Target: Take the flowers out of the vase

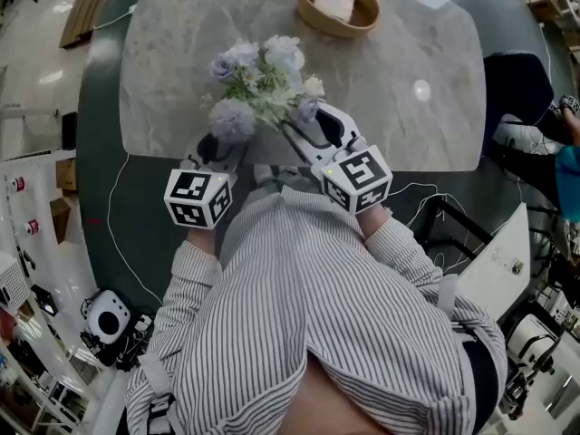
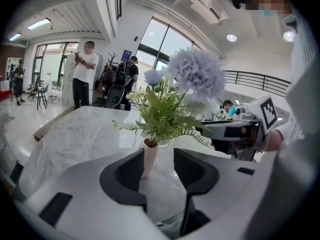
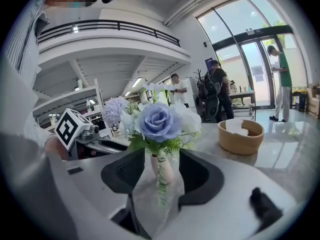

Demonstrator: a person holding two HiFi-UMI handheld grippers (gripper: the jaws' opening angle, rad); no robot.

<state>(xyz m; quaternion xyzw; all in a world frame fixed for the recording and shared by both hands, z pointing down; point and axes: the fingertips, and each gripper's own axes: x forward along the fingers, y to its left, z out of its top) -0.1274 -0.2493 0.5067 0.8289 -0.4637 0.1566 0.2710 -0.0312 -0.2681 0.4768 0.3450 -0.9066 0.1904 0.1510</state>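
Note:
A bunch of artificial flowers (image 1: 263, 84), pale blue and lilac with green leaves, stands in a small pale pink vase (image 2: 149, 156) near the table's front edge. The head view hides the vase under the blooms. My left gripper (image 1: 220, 146) sits just left of the bunch, its jaws apart; in the left gripper view (image 2: 159, 160) the vase stands ahead of the gap, close to the left jaw, untouched. My right gripper (image 1: 313, 127) is at the bunch's right, jaws wide; in the right gripper view (image 3: 162, 168) the vase (image 3: 165, 169) and a blue rose (image 3: 159, 121) show in the gap, nothing pressed.
The marble table (image 1: 408, 107) carries a round wooden bowl (image 1: 338, 5) with white paper at the far side. A dark rim runs round the tabletop. Several people stand in the hall far behind. A camera and cables lie on the floor at the lower left.

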